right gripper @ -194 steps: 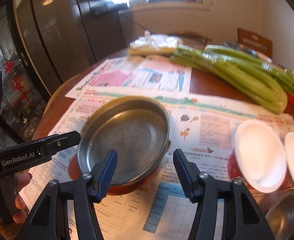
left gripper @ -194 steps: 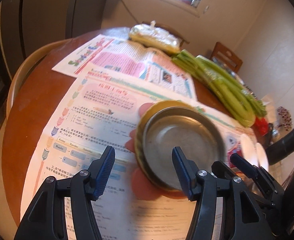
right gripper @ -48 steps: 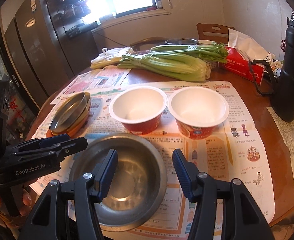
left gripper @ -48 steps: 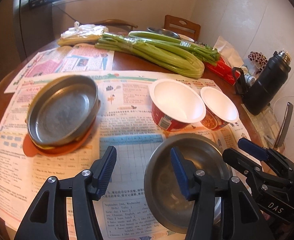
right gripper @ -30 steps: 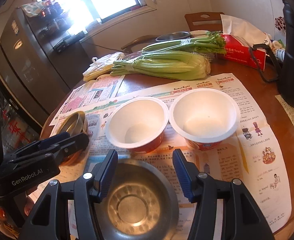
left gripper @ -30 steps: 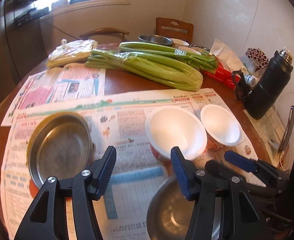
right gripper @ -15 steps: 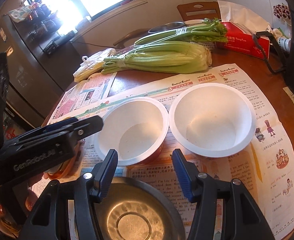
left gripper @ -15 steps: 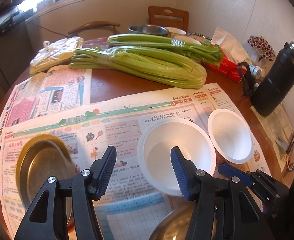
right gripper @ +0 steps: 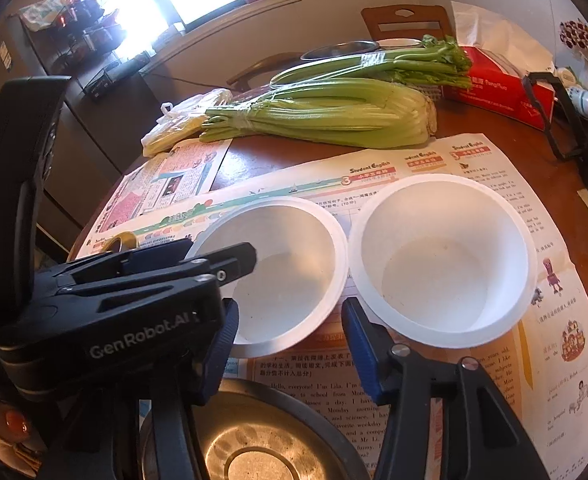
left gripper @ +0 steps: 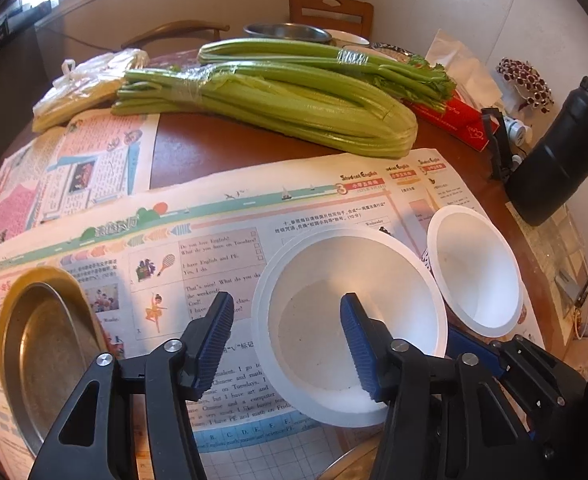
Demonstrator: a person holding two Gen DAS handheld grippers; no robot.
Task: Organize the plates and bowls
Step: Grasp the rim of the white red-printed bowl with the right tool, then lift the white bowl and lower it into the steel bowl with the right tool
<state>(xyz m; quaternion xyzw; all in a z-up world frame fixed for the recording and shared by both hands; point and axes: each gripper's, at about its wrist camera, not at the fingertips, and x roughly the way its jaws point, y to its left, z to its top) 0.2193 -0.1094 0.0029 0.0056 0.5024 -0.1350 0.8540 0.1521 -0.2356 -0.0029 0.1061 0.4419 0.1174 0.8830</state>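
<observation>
Straddling the near rim of the left white bowl (left gripper: 345, 308), the left gripper (left gripper: 286, 344) has come down from above the steel bowl (right gripper: 250, 440); its jaws are closing, not yet pinching, one finger inside. Beside it, the right gripper (right gripper: 290, 344), also closing on nothing, faces the right white bowl (right gripper: 441, 256). Stacking the bowls looks next; the plates (left gripper: 42, 352) sit left on the newspaper (left gripper: 214, 216).

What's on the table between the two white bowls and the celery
Only newspaper and a strip of bare wooden table lie between the white bowls and the celery; the right wrist view shows it best.
</observation>
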